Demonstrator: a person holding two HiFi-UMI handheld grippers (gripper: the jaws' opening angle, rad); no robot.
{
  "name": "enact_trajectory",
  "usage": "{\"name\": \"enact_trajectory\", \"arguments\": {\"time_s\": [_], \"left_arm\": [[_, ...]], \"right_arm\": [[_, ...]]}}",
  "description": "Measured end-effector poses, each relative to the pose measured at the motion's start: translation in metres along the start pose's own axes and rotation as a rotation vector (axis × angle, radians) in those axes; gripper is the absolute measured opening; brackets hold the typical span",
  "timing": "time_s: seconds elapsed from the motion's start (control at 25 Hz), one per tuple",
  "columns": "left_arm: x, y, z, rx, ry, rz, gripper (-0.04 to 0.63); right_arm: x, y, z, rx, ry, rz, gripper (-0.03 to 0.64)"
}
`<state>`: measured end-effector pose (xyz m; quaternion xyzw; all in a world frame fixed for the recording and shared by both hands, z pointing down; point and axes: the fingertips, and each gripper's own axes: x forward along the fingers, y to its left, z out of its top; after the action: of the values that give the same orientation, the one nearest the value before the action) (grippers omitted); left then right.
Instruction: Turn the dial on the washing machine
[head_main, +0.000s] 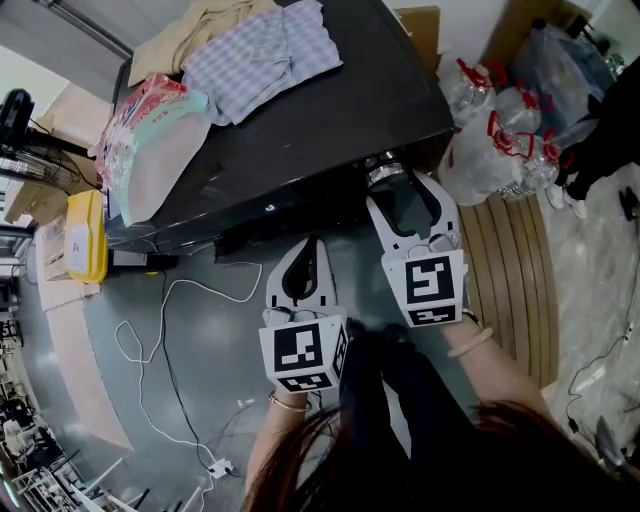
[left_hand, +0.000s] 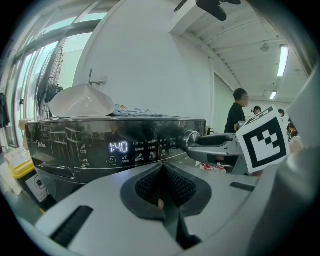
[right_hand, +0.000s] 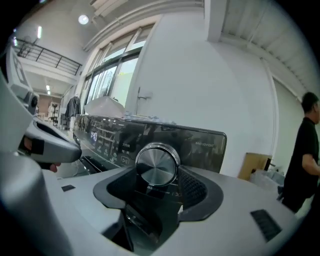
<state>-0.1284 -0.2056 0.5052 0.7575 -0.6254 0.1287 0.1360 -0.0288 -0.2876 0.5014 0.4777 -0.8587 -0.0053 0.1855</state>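
Observation:
The black washing machine (head_main: 300, 120) has a round silver dial (head_main: 383, 170) at the right end of its front panel. My right gripper (head_main: 395, 183) reaches level up to it, jaws on either side. In the right gripper view the dial (right_hand: 157, 164) sits between the dark pads (right_hand: 192, 186), and the right gripper (right_hand: 157, 172) is shut on it. My left gripper (head_main: 312, 243) hangs back from the panel, shut with nothing in it. The left gripper view shows its ribbed pads (left_hand: 177, 186) pressed together, the lit display (left_hand: 118, 147), and the dial (left_hand: 190, 138) with the right gripper (left_hand: 220, 145) on it.
Folded clothes (head_main: 265, 55) and a plastic bag (head_main: 150, 140) lie on the machine's lid. A yellow box (head_main: 87, 235) stands at the left. A white cable (head_main: 150, 340) trails over the floor. Bags of bottles (head_main: 500, 130) and a wooden pallet (head_main: 510, 270) are at the right. A person in black (right_hand: 305, 160) stands beyond.

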Motion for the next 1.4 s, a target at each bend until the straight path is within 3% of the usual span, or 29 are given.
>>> {"name": "enact_trajectory", "arguments": {"time_s": [0.24, 0.44, 0.6, 0.84, 1.0, 1.24, 1.4], "left_arm": [[0.001, -0.003, 0.002, 0.025, -0.005, -0.010, 0.015], [0.002, -0.004, 0.002, 0.035, -0.003, -0.016, 0.014], [0.003, -0.005, 0.002, 0.034, -0.004, -0.020, 0.014], [0.003, -0.008, 0.001, 0.035, -0.002, -0.025, 0.014], [0.003, -0.010, -0.001, 0.036, 0.002, -0.027, 0.014], [0.001, -0.010, -0.001, 0.028, -0.004, -0.025, 0.014], [0.001, -0.010, -0.001, 0.026, -0.006, -0.026, 0.014]], "right_arm": [[0.000, -0.004, -0.005, 0.221, -0.015, 0.013, 0.281], [0.000, -0.004, -0.004, 0.292, -0.023, 0.019, 0.281], [0.000, -0.003, -0.004, 0.244, -0.021, 0.016, 0.285], [0.001, 0.006, -0.007, -0.022, 0.033, 0.013, 0.322], [0.001, 0.005, -0.002, -0.104, 0.019, -0.006, 0.321], [0.002, 0.002, 0.003, -0.120, 0.005, -0.023, 0.284], [0.001, 0.000, 0.002, 0.000, 0.000, -0.009, 0.287]]}}
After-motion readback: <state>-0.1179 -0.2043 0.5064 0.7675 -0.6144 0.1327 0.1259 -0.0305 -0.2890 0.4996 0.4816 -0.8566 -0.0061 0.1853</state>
